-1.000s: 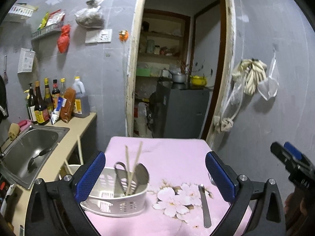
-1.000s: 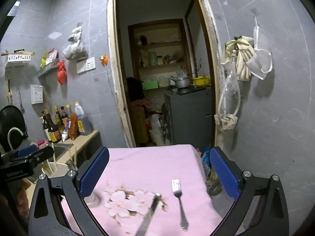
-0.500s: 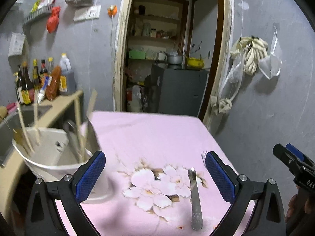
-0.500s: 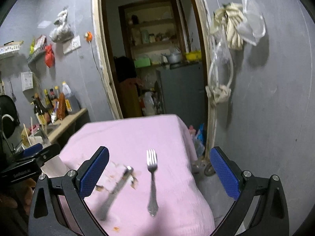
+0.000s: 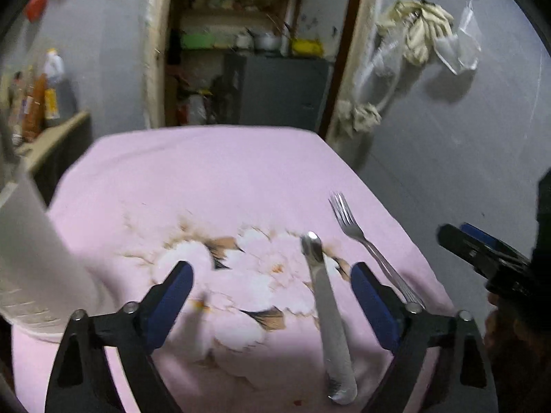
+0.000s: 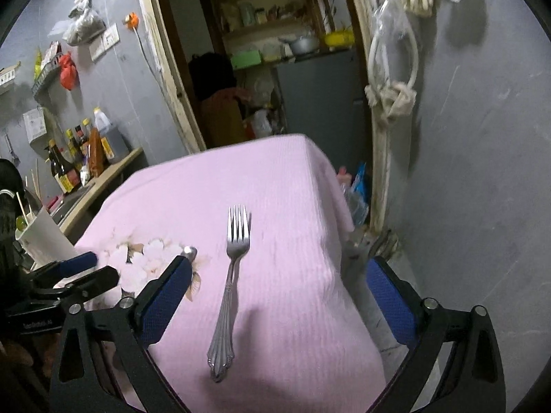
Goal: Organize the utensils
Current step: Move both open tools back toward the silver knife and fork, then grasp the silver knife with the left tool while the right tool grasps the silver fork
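Hand-held gripper (image 5: 270, 296) beside basket (image 5: 38, 261) (chopsticks (image 6: 26, 203))

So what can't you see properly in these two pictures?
- Knife: in the right wrist view, only its tip shows; the right tool's left finger covers the rest.
- White utensil basket: in the left wrist view, blurred and cut off by the left edge; its contents are out of sight.
- Bottles on the counter: too small to read any labels.
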`<state>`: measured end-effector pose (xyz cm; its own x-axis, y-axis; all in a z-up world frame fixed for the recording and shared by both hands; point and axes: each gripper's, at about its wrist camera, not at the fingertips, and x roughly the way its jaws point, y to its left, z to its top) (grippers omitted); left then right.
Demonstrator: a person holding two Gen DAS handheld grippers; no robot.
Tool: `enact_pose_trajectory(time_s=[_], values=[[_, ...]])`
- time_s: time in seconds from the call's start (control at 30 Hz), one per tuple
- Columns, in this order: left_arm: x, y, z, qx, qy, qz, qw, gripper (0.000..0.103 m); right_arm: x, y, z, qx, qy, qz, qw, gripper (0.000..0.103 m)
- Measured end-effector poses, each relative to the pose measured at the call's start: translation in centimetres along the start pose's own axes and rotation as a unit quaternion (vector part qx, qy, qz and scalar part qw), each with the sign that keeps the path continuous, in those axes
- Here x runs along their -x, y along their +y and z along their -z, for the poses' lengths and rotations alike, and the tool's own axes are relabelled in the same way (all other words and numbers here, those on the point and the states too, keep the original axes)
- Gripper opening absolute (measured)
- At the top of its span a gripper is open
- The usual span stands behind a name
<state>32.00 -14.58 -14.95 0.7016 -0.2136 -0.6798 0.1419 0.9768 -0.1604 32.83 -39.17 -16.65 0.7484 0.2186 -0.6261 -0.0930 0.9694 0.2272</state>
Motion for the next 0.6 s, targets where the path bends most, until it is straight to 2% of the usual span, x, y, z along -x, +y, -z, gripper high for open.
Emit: enact_pose_trajectory(time_s=[0.07, 0.13, 0.23, 0.33, 0.6], values=[[-0.7, -0.2, 0.1, -0.004, 0.012, 0.009, 0.9999, 0.079, -1.2, 0.2, 0.2, 0.005, 0.021, -0.014, 1.0, 0.076], [-1.6, -0.4, 0.2, -0.009, 0.028, 0.019, 0.9994, 0.074, -2.0, 0.4, 0.6, 0.01, 0.035, -0.027, 0.999, 0.058], [-2.8, -0.7, 0.2, -0.015, 0.054, 0.036, 0.9978, 0.063, -2.9, 1.1, 1.0, 0.021, 0.056, -0.045, 0.997, 0.043], [-3.4, -0.7, 0.4, -0.012, 0.071, 0.044, 0.9964, 0.054, -3.5, 1.9, 1.4, 0.036, 0.071, -0.059, 0.995, 0.04], [-3.8, -0.4, 0.3, 0.002, 0.086, 0.062, 0.9944, 0.042, -5.0, 3.7, 1.8, 0.07, 0.112, -0.058, 0.99, 0.025]])
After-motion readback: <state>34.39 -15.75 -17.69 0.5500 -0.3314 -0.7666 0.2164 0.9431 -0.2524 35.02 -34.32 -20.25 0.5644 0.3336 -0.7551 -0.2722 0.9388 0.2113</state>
